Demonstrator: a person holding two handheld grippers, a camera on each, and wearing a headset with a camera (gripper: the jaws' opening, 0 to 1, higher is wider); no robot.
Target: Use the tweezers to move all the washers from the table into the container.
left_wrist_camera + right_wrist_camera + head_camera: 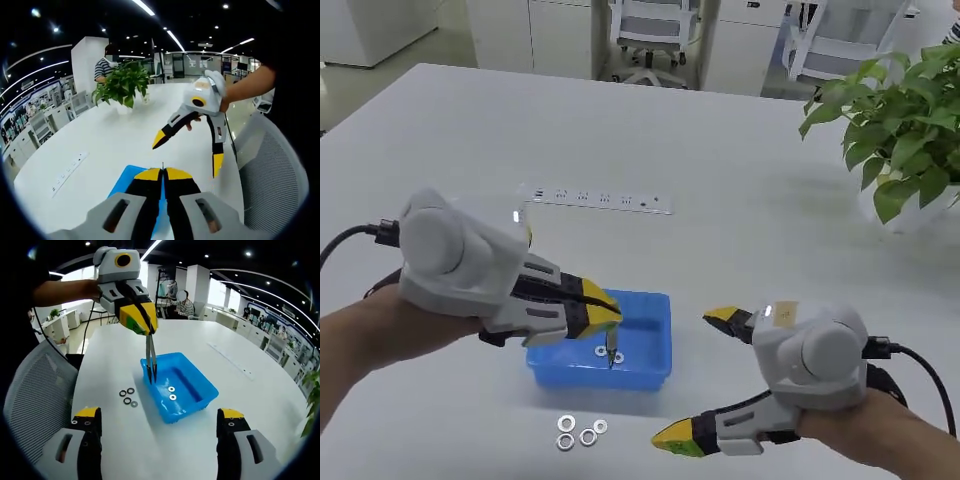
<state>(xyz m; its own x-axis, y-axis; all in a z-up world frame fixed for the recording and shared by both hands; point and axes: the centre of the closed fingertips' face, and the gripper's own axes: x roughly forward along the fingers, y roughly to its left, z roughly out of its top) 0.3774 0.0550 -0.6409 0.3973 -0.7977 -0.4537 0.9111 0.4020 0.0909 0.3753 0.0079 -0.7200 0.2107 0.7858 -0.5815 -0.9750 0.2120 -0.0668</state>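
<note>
- An open-plan office: a long white table (720, 140) carries a power strip (595, 198) and a potted plant (900, 120).
- Wheeled office chairs (655, 25) and white cabinets (555, 35) stand beyond its far edge.
- A mesh-backed chair (35, 405) stands beside it.
- Ceiling strip lights (176, 40) run over rows of desks (255, 330), and a person (186, 302) sits at another table.

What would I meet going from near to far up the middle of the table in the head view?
Loose washers → blue container → white power strip → office chair at the back.
</note>
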